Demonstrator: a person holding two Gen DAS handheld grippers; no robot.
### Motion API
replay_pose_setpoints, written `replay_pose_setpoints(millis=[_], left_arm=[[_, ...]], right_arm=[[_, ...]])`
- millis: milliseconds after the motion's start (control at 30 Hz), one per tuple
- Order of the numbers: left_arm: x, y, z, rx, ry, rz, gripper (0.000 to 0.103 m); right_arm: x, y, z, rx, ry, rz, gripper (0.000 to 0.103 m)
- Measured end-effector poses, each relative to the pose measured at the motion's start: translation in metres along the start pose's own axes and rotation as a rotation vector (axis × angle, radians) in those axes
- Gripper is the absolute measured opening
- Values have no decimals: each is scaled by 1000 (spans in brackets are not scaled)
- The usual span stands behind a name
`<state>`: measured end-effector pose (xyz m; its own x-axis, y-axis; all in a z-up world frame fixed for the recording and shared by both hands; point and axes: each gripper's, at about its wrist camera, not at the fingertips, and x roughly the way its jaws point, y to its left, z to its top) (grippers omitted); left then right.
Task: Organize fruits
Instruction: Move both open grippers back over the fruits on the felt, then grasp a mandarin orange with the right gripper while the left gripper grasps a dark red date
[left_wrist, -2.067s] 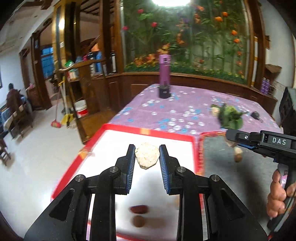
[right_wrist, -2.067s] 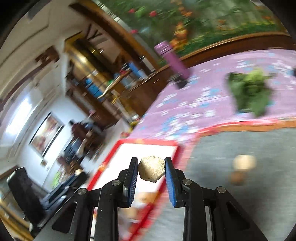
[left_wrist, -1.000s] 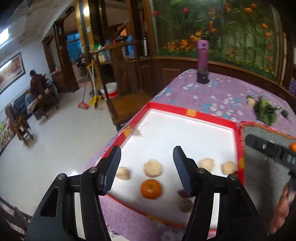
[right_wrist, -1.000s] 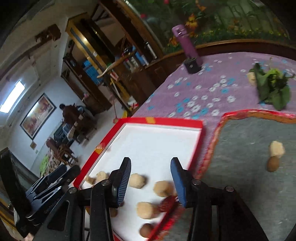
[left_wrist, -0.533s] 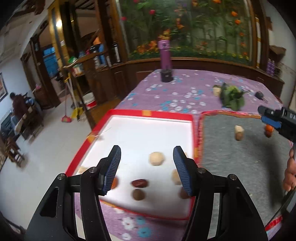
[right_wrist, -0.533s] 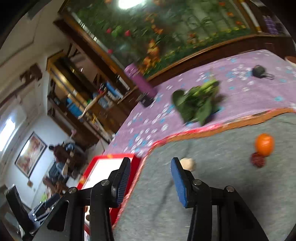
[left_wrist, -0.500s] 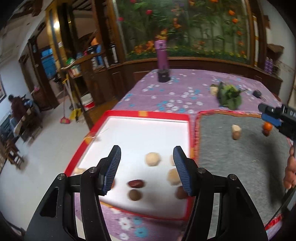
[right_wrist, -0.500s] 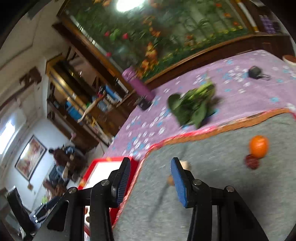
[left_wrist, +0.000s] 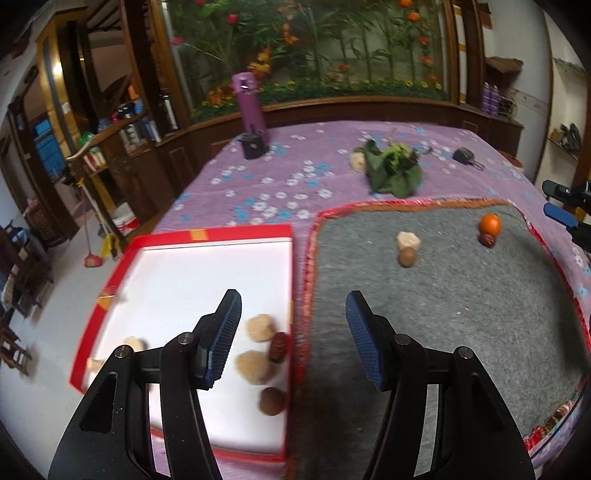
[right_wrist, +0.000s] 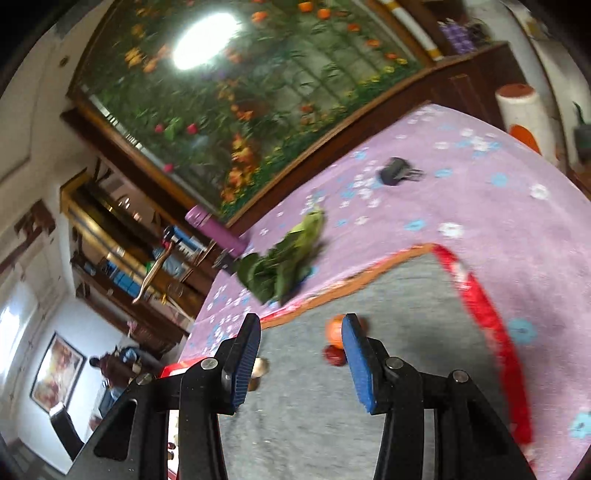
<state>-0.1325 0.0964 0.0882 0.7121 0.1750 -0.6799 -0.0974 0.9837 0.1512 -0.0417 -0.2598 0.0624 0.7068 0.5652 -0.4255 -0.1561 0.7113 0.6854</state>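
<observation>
Both claws empty: left claw (left_wrist: 291, 336) gaped wide over tray (left_wrist: 236, 233) w/ sorted fruit. Right claw (right_wrist: 300, 357) part-open, aimed at orange (right_wrist: 334, 329) on grey mat (left_wrist: 443, 314), prob. next pick.

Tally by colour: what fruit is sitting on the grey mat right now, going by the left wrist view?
Orange fruit: 1
Dark red fruit: 1
Beige fruit: 1
Brown round fruit: 1
Total on the grey mat: 4
</observation>
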Motion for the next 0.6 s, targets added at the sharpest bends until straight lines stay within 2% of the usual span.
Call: replay_pose_setpoints(millis=[100, 267, 467, 600], left_arm=[[7, -8, 1, 12, 12, -24, 59], [19, -20, 2, 31, 36, -56, 59], [29, -40, 7, 75, 49, -97, 59], [35, -45, 7, 90, 63, -97, 59]], right_arm=[[2, -9, 0, 19, 26, -13, 45], [26, -13, -3, 34, 120, -37, 45], [66, -14, 1, 38, 181, -102, 45], [91, -5, 4, -24, 216, -190, 45]])
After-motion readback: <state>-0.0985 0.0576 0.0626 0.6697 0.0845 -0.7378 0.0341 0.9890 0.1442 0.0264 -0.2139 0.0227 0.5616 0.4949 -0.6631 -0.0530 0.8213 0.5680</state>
